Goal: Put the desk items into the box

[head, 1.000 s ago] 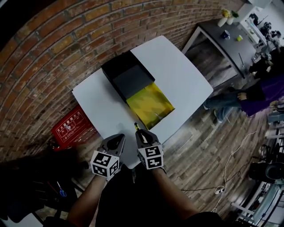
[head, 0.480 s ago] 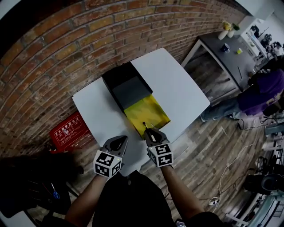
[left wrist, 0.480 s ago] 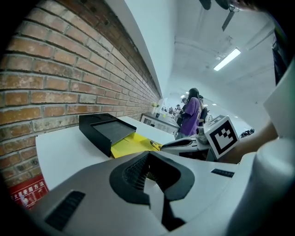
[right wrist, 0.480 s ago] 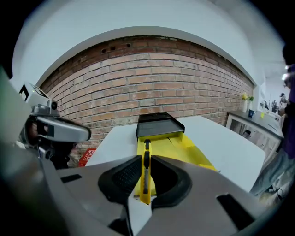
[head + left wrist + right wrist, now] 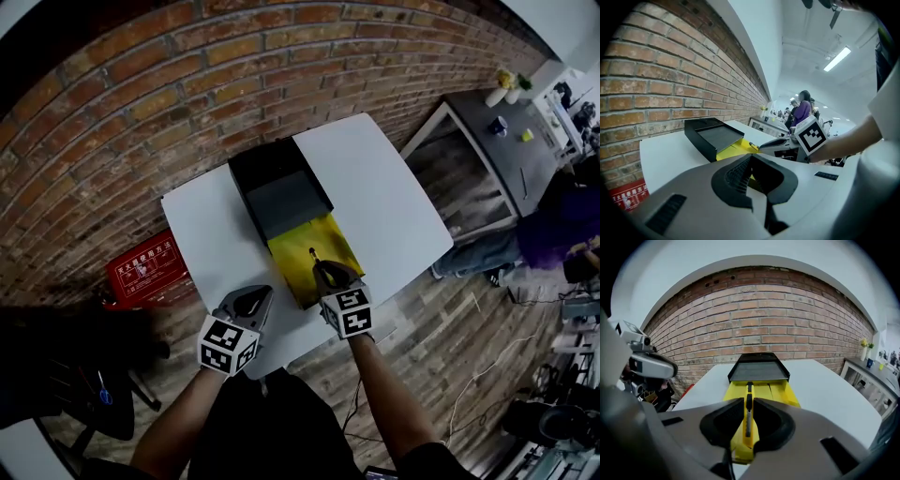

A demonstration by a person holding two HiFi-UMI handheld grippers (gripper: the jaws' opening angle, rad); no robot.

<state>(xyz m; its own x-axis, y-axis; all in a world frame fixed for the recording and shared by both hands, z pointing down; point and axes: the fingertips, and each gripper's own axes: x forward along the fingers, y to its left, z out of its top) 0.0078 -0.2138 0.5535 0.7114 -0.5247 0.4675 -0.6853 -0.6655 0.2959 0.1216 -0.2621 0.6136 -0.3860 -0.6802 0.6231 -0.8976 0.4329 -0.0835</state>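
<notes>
Just now the right gripper (image 5: 748,402) has its fingers (image 5: 723,420) clenched on a slim yellow-and-black cutter (image 5: 749,389). Its tip pokes out ahead of them, above the yellow part of the open box (image 5: 759,372). The left gripper (image 5: 751,157) has its fingers pressed together with nothing between them, over the table (image 5: 384,187).

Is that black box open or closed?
Open: the black box has no lid on, its grey inside shows, and a yellow panel lies spread in front.
</notes>
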